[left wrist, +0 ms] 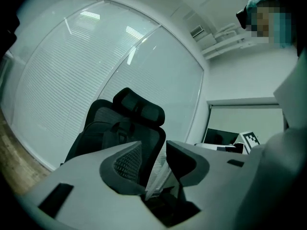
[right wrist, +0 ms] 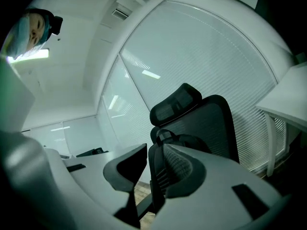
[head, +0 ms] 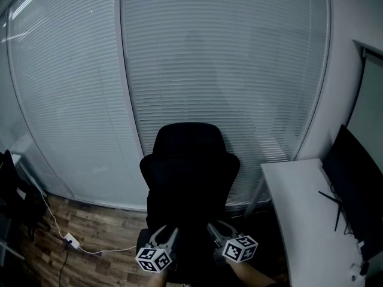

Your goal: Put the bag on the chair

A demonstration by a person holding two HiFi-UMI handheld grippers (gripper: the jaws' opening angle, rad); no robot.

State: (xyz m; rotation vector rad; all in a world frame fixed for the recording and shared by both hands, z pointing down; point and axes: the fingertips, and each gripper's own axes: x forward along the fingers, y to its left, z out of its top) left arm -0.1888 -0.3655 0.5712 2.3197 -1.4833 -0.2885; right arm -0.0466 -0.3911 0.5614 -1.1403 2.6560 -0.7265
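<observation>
**A:** Where is the bag (right wrist: 184,140)?

**B:** Straight ahead of both claws, past their tips. It stands upright against the backrest of the black chair (head: 190,160), well clear of the pads. The claw bodies hide its base, but I judge it is sitting on the seat.

**A:** And the claws?

**B:** The left claw (left wrist: 153,145) has its jaws apart, and only the chair and the blinds (head: 209,58) show through the gap. The right claw (right wrist: 155,147) is the same: jaws parted, nothing between them, the bag's edge showing beyond the opening. Neither claw holds anything.

**A:** How would the bag handle?

**B:** It looks like dark, soft fabric, a backpack sort of thing. I'd expect it to sag and fold rather than keep its shape, and it shouldn't be slippery or fragile. I can't judge its weight.

**A:** Best place to take it?

**B:** The loop handle (right wrist: 165,134) at its top, just beyond the right claw's tips. It is narrow enough for the pads to close on. A pinch on the body would probably only bunch the cloth.

**A:** Anything inside?

**B:** I can't tell. It is too dark, and I see no opening or contents.
</observation>
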